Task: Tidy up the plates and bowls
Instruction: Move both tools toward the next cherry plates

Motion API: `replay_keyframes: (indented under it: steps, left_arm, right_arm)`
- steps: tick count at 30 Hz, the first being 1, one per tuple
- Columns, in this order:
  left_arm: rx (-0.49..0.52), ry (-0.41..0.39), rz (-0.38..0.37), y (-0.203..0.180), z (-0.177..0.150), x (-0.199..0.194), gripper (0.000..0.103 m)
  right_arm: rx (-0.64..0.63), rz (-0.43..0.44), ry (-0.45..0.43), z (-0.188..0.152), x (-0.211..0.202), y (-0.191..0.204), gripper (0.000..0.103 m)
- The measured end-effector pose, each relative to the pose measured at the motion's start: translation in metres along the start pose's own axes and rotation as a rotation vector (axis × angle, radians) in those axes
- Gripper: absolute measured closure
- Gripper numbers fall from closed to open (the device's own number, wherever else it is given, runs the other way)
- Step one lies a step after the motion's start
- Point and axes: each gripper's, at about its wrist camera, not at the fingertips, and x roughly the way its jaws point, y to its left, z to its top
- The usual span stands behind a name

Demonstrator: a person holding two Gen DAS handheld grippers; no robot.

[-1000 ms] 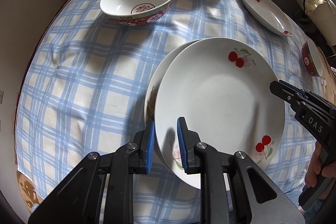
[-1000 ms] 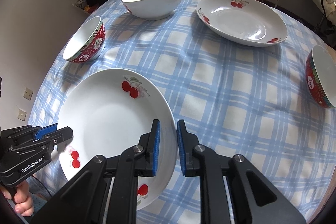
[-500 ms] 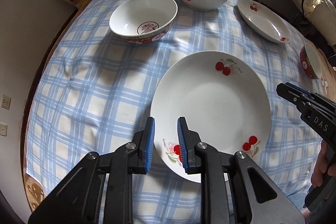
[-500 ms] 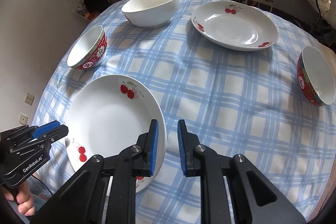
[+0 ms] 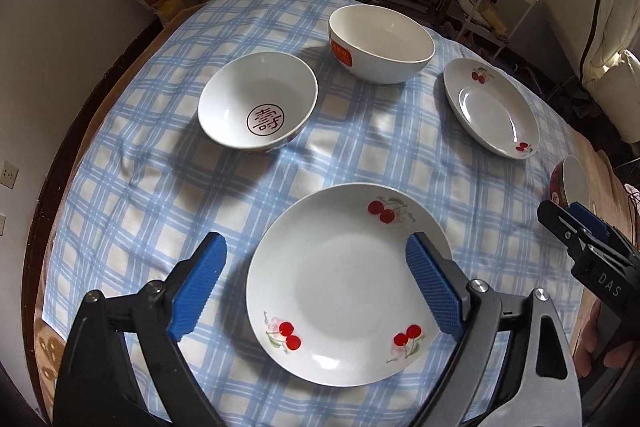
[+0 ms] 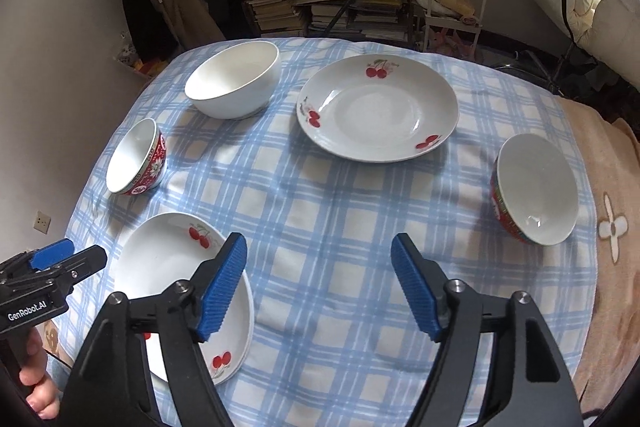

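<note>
Both tools hang above the near side of the round table (image 6: 600, 187), pointing steeply down. The left gripper (image 5: 316, 283) has just sprung its blue pads wide apart; the stacked cherry plates (image 5: 340, 291) lie flat on the checked cloth (image 6: 340, 227) below the gap, and neither pad touches them. The right gripper (image 6: 318, 283) has just opened wide too, with only bare cloth between its pads; the stack sits just beside its left pad.

The stack lies close to the near edge of the cloth. A broad stretch of open cloth runs through the middle of the table. Beyond it a second cherry plate (image 6: 378, 111) lies flat, with the white bowl (image 6: 234, 81) to its left and a red-patterned bowl (image 6: 138, 157) nearer the left edge. Another red-patterned bowl (image 6: 534, 189) tilts near the right side, its mouth facing partly toward the tools. The plates are round, showing no long axis.
</note>
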Motion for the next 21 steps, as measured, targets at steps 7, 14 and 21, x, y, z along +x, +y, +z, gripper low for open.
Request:
replay_keyframes:
  steps: [7, 14, 21]
  left_arm:
    - [0.07, -0.008, 0.03, -0.036, 0.031, 0.01, 0.013]
    - [0.066, -0.016, 0.016, -0.067, 0.063, 0.031, 0.013]
    - [0.028, -0.008, 0.027, -0.093, 0.086, 0.064, 0.013]
  right_arm:
    - [-0.039, -0.034, -0.011, 0.031, 0.002, -0.023, 0.008]
    - [-0.096, -0.097, -0.039, 0.064, 0.009, -0.045, 0.007]
    - [-0.104, -0.119, -0.008, 0.097, 0.034, -0.076, 0.008]
